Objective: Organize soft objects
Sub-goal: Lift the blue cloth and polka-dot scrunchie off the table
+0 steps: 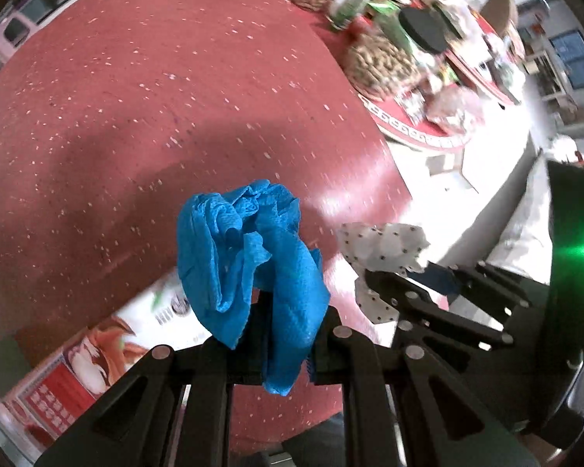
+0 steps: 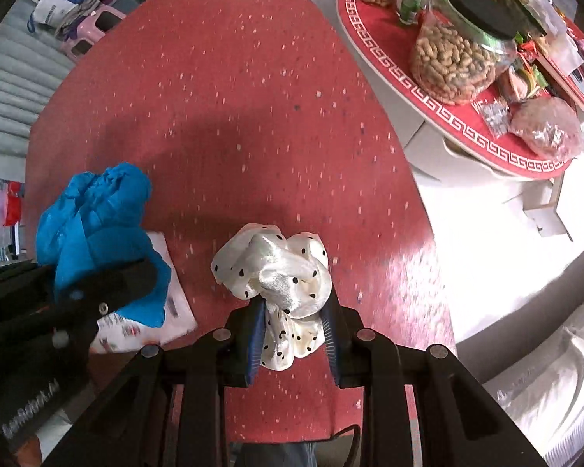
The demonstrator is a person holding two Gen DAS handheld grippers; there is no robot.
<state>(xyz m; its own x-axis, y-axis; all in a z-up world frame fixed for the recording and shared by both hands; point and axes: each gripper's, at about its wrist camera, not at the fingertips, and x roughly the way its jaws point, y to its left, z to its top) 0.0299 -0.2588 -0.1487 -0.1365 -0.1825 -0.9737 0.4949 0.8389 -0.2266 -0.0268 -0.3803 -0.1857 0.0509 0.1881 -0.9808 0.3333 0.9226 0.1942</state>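
Observation:
My left gripper [image 1: 280, 334] is shut on a crumpled blue cloth [image 1: 249, 257], which hangs bunched above the red speckled table [image 1: 155, 97]. My right gripper [image 2: 292, 330] is shut on a white satin cloth with black dots [image 2: 280, 272], also held over the red table [image 2: 233, 97]. In the left wrist view the white dotted cloth [image 1: 381, 249] and the right gripper [image 1: 401, 292] show at the right. The right wrist view has the blue cloth [image 2: 97, 225] and the left gripper [image 2: 97, 292] at its left. Both grippers point steeply down.
A printed white box [image 1: 97, 350] lies on the table under the blue cloth, seen also as the box [image 2: 152, 327]. A round red tray [image 2: 467, 128] at the upper right carries a jar of peanuts [image 2: 459, 58] and snacks. White floor lies right of the table.

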